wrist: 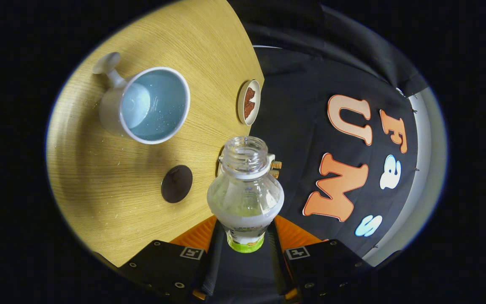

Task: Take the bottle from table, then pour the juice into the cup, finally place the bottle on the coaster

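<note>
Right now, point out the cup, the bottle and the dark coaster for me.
cup (pixel 154 105), gripper view, on its pale inner wall.
bottle (pixel 245 198), gripper view, on its clear shoulder, held between the gripper (pixel 245 236) fingers.
dark coaster (pixel 176 183), gripper view, on its flat top.

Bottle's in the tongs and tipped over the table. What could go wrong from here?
1. The open bottle points past the cup, so anything left inside could spill onto the table.
2. The tongs grip only its lower body; it may slip while being turned upright.
3. The dark coaster is small, so the bottle may land partly off it.
</note>
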